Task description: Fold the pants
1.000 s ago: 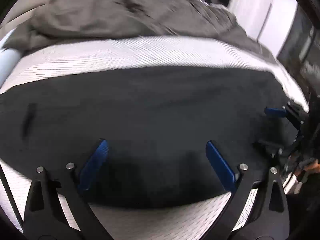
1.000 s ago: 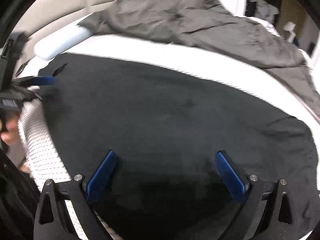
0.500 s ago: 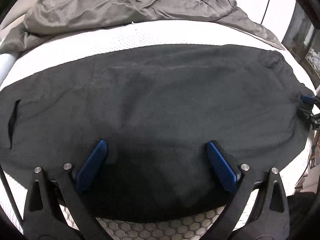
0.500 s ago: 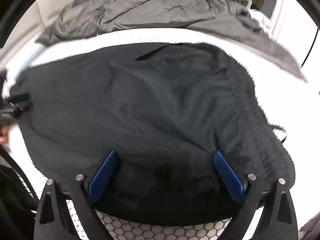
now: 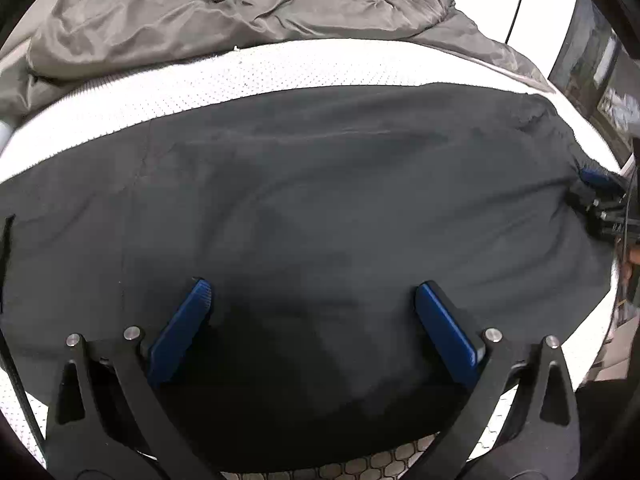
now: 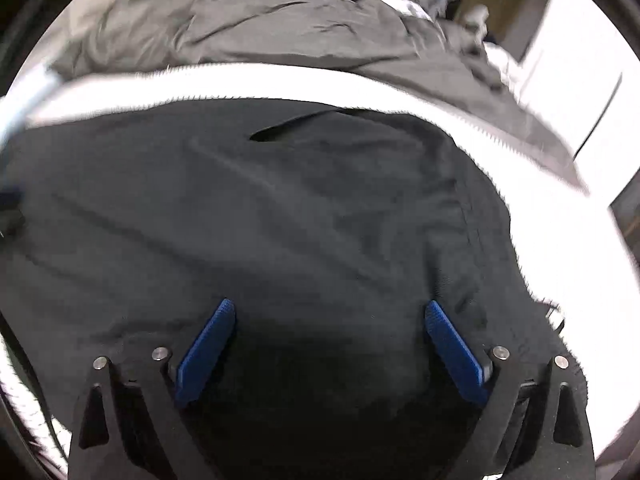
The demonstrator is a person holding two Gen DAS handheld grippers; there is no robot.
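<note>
Two grippers are held over black pants (image 5: 320,200) spread flat on a white mattress (image 5: 240,76), with a grey duvet (image 5: 240,8) bunched behind. The left gripper (image 5: 316,320) is kept wide apart, pads above the cloth, nothing pinched. The right gripper (image 6: 330,336) is closing from wide, cloth beneath it but not yet clamped.

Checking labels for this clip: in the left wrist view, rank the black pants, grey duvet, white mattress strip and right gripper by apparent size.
1. black pants
2. grey duvet
3. white mattress strip, though the pants cover much of it
4. right gripper, only its tip showing at the frame's edge
</note>
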